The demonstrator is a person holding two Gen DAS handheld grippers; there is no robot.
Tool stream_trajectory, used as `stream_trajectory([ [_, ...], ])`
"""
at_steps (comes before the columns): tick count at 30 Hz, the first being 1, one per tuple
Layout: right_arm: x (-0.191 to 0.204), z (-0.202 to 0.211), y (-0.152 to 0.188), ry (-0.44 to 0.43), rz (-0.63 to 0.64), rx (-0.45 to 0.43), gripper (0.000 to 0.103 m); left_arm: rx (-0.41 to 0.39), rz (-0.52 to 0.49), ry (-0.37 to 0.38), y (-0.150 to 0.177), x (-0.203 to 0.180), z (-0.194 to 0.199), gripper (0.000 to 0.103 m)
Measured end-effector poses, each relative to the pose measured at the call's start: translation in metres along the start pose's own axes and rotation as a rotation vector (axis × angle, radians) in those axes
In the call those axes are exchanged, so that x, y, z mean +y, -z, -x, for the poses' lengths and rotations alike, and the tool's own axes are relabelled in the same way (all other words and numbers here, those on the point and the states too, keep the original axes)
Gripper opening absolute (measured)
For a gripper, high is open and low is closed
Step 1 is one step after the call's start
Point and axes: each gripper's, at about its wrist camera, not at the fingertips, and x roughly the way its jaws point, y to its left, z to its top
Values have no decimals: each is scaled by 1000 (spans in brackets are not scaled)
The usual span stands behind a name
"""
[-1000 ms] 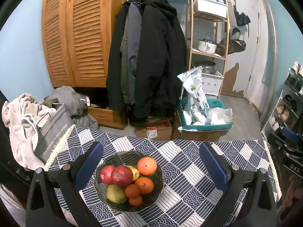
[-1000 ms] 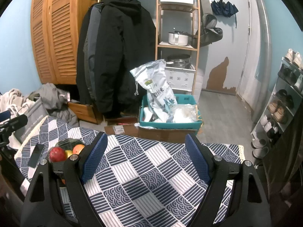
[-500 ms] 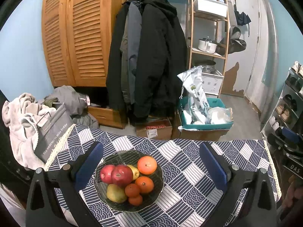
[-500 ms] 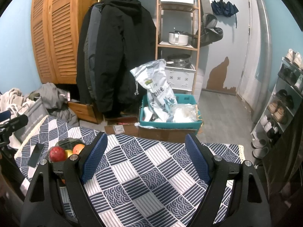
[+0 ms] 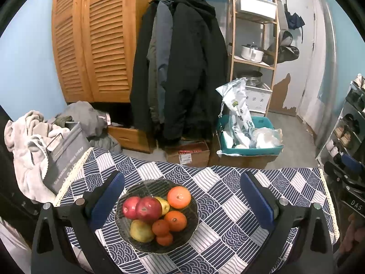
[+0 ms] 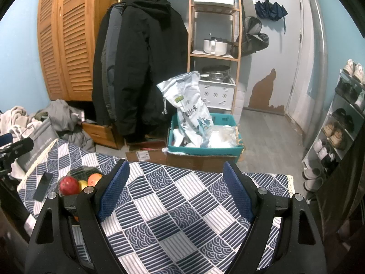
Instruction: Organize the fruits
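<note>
While both tongs are standing spread and empty, we are noting the fruit bowl (image 5: pixel 157 214) sitting between the left tongs (image 5: pixel 182 202), well left of the right tongs (image 6: pixel 175 190), on the table (image 6: pixel 182 217).

Left claw (image 5: pixel 182 196) angled downward, jaws spread wide, right claw (image 6: pixel 175 189) likewise tilted down, jaws apart, nothing gripped

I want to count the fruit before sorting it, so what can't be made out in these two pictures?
- Right wrist view: most of the fruit bowl is hidden behind the right claw's left finger; only a red apple and parts of two other fruits show.
- Left wrist view: the lower yellow pear is partly covered by the apples, and fruit beneath the pile cannot be seen.
- Right wrist view: the dark flat object beside the bowl is too small to identify.
</note>
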Motion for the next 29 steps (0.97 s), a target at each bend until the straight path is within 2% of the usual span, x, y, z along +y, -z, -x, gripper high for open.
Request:
stream_trajectory([
  [14,1,0,-1,2,0,-1,83,2,-14,-25,-2,-4,0,102],
  [29,0,0,-1,1,0,0,83,-15,-7,-15,-8,-7,5,102],
])
